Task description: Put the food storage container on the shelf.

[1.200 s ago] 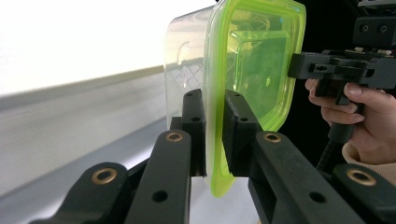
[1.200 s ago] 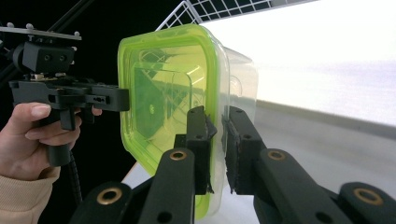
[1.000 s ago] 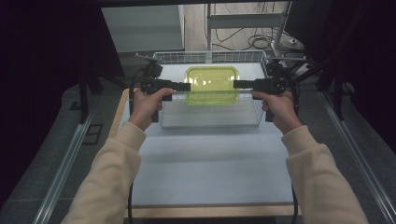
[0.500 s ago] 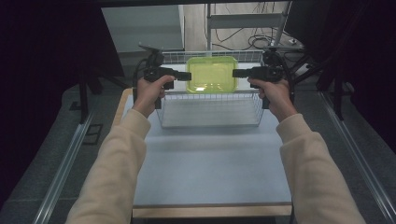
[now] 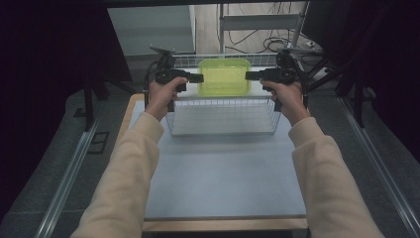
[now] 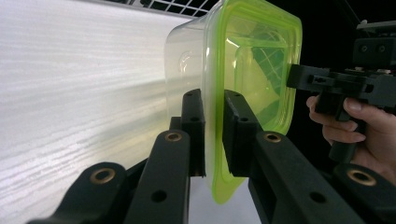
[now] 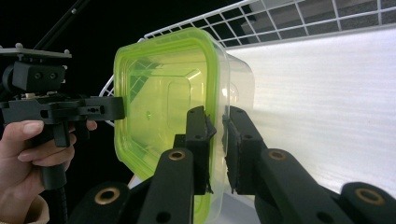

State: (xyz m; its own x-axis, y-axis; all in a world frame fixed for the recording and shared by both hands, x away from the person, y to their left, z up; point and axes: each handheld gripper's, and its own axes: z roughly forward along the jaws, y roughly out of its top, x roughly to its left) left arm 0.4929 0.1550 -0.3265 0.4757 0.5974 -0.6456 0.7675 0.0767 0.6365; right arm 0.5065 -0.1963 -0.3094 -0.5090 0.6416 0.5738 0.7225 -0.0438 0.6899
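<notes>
Container: the clear tub with the yellow-green lid (image 5: 224,77) hangs in the air between your two hands, over the far half of the wire basket (image 5: 223,130). It touches neither the basket floor nor the table that I can see.

Lid: it looks seated on the tub all round; in the left gripper view the lid's rim (image 6: 215,140) runs unbroken between your jaws.

Left gripper (image 5: 198,78): your jaws are pressed onto the lid rim at the container's left edge, one pad on each face of the rim.

Right gripper (image 5: 250,76): your jaws pinch the opposite edge of the same rim; in the right gripper view the rim (image 7: 217,140) sits between the pads, so the load looks evenly shared.

Basket: it stands at the far end of the grey table (image 5: 223,183), with its floor bare beneath the container.

Done so far: you have a firm two-sided hold and the tub is lifted and level, up around the height of the basket's rim.

Left to do: my judgement is that the carry is mid-way. You have yet to set the container down, whether inside the basket or beyond it, and then let go on both sides.

Watch for: keep both hands at one height, since a tilt could twist the thin rim out of one pinch.
</notes>
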